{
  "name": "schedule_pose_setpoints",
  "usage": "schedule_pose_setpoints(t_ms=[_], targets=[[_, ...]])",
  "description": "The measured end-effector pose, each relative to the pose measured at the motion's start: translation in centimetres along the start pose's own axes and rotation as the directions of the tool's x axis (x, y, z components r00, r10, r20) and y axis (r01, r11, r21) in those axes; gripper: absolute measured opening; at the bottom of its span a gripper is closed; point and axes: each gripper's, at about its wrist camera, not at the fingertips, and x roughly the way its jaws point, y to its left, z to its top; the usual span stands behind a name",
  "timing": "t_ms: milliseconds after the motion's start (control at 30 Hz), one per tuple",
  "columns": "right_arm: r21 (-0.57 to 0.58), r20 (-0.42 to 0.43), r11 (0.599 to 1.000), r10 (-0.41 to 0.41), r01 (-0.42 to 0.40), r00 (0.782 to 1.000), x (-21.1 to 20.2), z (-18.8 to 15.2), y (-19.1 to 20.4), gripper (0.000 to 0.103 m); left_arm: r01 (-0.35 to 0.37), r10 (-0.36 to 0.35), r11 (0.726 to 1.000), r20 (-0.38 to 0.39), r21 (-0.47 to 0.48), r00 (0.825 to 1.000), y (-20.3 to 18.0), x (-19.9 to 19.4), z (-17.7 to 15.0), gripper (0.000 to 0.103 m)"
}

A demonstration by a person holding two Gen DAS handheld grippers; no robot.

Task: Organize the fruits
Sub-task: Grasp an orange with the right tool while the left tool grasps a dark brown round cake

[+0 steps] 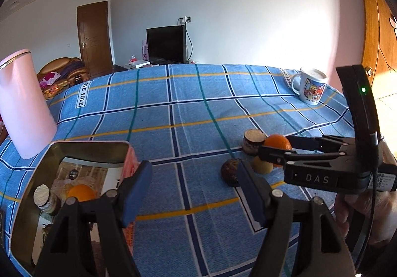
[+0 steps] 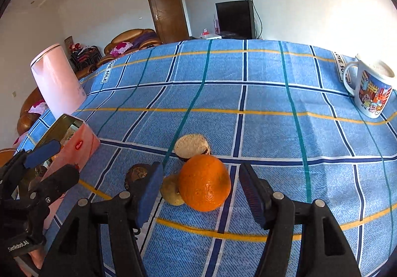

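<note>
Blue plaid cloth [image 2: 248,103]; dimpled round orange [image 2: 204,182]; both hand-held grippers [image 2: 198,192] [image 1: 196,192] apart, empty.

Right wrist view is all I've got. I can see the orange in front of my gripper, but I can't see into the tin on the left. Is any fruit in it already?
Observer: Yes. The left wrist view looks into the tin, and a second orange lies inside.
Operator: Anything else in there?
Observer: A brown fruit with a pale cut top sits beside that orange, on its left in the picture.
Operator: Is the left gripper carrying anything?
Observer: No. The left gripper is open, and only the tablecloth shows between its fingers.
</note>
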Motion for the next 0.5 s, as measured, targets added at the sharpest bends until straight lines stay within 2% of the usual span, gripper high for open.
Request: schedule_pose_setpoints(t_ms=[67, 133, 267, 500], targets=[[0.032, -0.012, 0.999, 0.028, -0.028, 1.0, 0.1, 0.0, -0.7, 0.058, 0.005, -0.005, 1.0, -0.01, 0.008, 1.0, -0.5, 0.4, 0.0, 0.073], [0.034, -0.006, 0.999, 0.032, -0.031, 0.999, -0.1, -0.1, -1.1, 0.045, 0.011, -0.01, 1.0, -0.019, 0.015, 1.0, -0.9, 0.7, 0.0, 0.073], [0.047, 0.008, 0.998, 0.045, -0.045, 0.999, -0.8, -0.4, -1.8, 0.044, 0.03, -0.029, 0.999, -0.039, 0.032, 0.999, -1.8, 1.4, 0.2, 0.073], [0.1, 0.127, 0.995, 0.017, -0.03, 0.992, -3.4, -0.9, -3.2, 0.043, 0.073, -0.066, 0.996, -0.112, 0.058, 0.992, -3.4, 3.6, 0.6, 0.073]])
